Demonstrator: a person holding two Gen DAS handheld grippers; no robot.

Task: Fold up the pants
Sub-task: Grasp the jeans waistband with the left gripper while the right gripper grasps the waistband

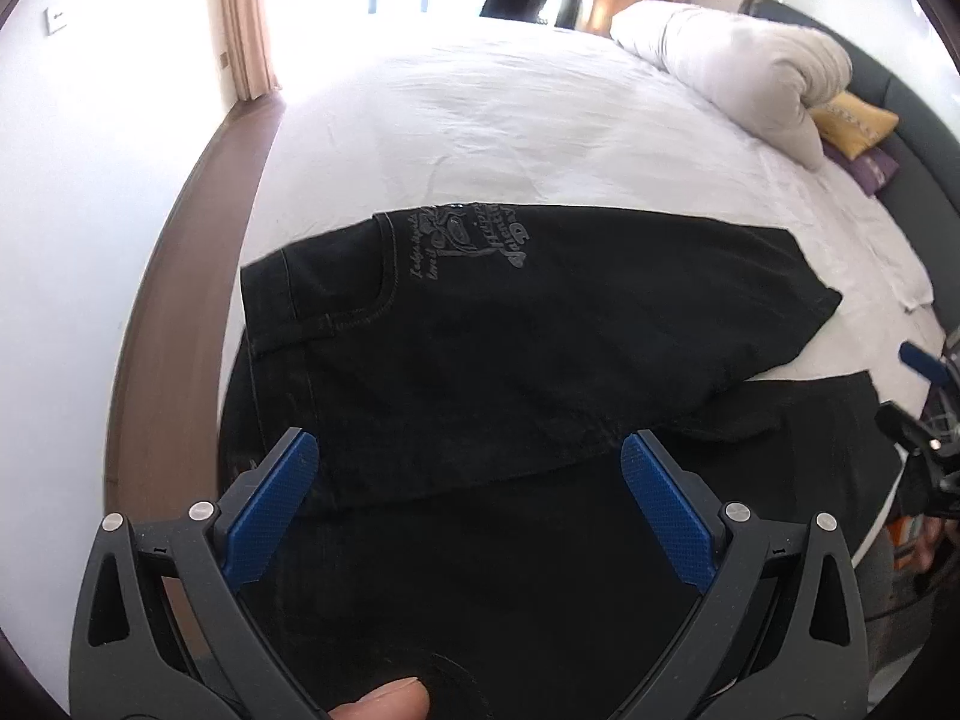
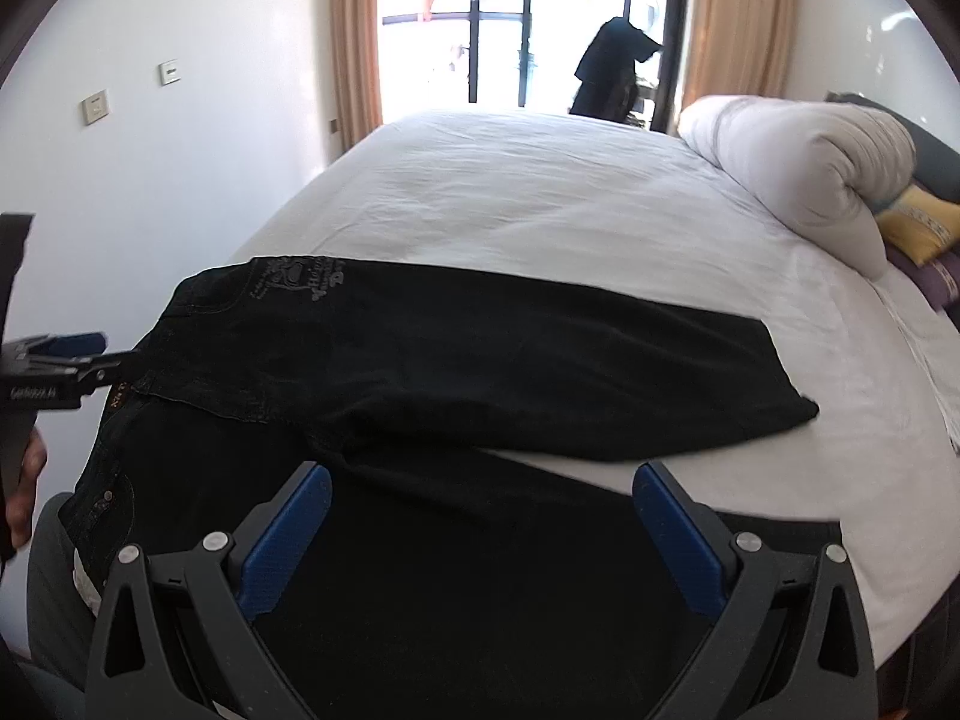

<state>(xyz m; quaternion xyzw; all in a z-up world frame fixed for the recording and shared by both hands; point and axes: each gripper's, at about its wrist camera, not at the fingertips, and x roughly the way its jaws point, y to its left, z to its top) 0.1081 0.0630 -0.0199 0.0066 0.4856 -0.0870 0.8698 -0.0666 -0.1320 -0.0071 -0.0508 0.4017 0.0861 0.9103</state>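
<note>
Black jeans (image 1: 510, 324) with a grey print near the pocket lie on the white bed (image 1: 480, 120), waist at the left, one leg folded across the other, hems at the right. They also show in the right wrist view (image 2: 480, 360). My left gripper (image 1: 468, 450) is open and empty above the near leg by the waist. My right gripper (image 2: 480, 480) is open and empty above the near leg. The left gripper also shows at the left edge of the right wrist view (image 2: 60, 360). The right gripper shows at the right edge of the left wrist view (image 1: 924, 396).
A rolled white duvet (image 2: 804, 174) lies at the far right by yellow (image 2: 918, 228) and purple pillows. Dark headboard at the right. Wall and wooden floor strip (image 1: 180, 300) run along the bed's left side. Balcony door (image 2: 528, 24) with curtains at the back.
</note>
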